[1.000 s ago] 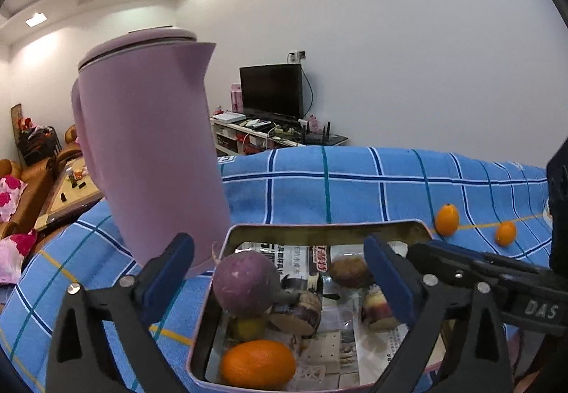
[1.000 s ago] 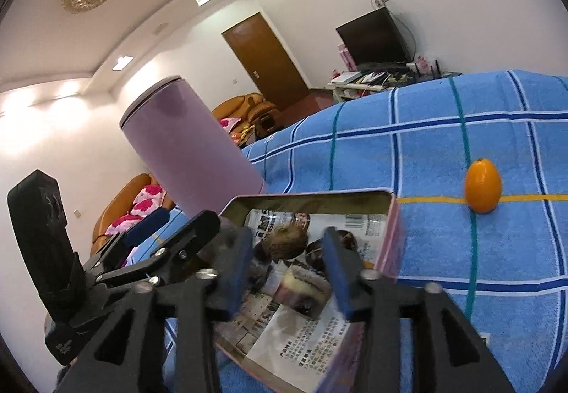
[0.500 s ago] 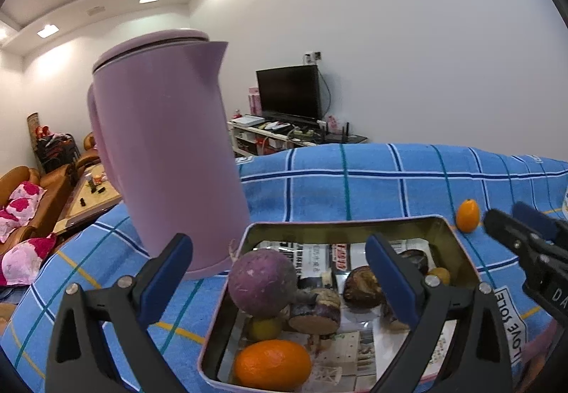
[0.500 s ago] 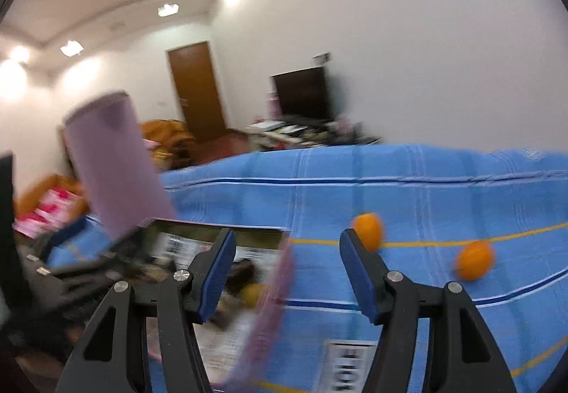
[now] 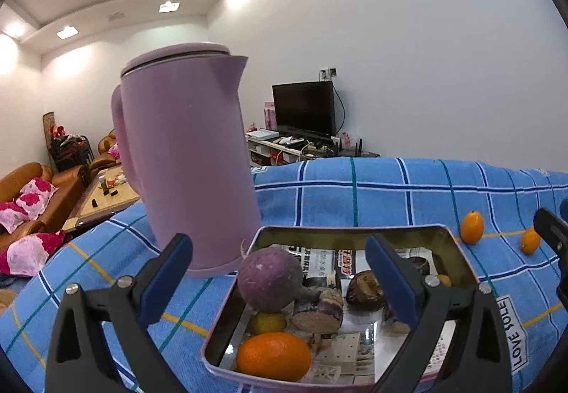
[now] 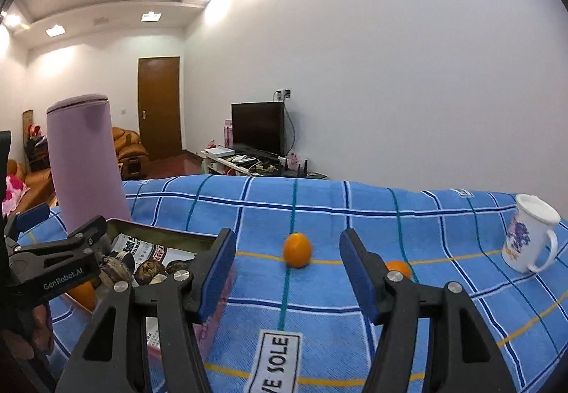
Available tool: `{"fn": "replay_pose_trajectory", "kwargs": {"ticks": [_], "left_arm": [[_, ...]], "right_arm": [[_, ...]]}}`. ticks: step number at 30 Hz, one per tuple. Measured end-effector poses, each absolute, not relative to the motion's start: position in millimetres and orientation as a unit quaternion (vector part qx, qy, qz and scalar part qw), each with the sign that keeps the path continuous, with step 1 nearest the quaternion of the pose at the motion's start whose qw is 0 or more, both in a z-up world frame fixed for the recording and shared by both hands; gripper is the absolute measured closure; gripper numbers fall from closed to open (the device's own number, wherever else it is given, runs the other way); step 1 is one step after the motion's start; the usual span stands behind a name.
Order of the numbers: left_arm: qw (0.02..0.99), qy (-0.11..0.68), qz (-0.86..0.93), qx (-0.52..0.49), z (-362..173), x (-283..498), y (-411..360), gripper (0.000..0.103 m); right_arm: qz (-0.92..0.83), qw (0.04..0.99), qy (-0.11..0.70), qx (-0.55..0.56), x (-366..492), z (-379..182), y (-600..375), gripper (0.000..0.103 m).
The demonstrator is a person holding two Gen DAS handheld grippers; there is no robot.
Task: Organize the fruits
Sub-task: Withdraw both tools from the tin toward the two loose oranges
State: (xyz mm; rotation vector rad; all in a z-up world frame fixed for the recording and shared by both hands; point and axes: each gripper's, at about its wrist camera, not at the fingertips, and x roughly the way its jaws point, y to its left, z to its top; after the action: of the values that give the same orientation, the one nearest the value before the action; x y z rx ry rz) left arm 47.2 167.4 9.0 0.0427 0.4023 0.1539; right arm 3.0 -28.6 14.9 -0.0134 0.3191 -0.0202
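We are watching the right gripper point(image 6: 287, 276) swinging away from the tin point(image 5: 458, 251) toward the kumquat point(image 6: 297, 249) on the blue cloth point(image 6: 408, 215), its jaws having just been opening, nothing between them. The left gripper point(image 5: 280, 279) is hovering released over the tin. A second kumquat point(image 6: 399, 267) is sitting half hidden behind one finger.

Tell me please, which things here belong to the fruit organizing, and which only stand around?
Belong to the job: tin tray, large orange inside it, two small oranges on the blue cloth.

Only standing around: purple kettle, white mug, television.
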Motion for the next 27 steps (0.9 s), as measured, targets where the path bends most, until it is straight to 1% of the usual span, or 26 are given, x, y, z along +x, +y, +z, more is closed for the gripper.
{"fn": "replay_pose_trajectory", "kwargs": {"ticks": [8, 27], "left_arm": [[0.98, 0.186, 0.071, 0.022, 11.6, 30.0, 158.1, 0.003], [0.978, 0.199, 0.049, 0.024, 12.0, -2.5, 129.7, 0.003]], "right_arm": [[-0.015, 0.989, 0.148, -0.017, -20.6, 16.4, -33.6, 0.041], [-0.043, 0.981, 0.189, 0.002, -45.9, 13.2, -89.1, 0.041]]}}
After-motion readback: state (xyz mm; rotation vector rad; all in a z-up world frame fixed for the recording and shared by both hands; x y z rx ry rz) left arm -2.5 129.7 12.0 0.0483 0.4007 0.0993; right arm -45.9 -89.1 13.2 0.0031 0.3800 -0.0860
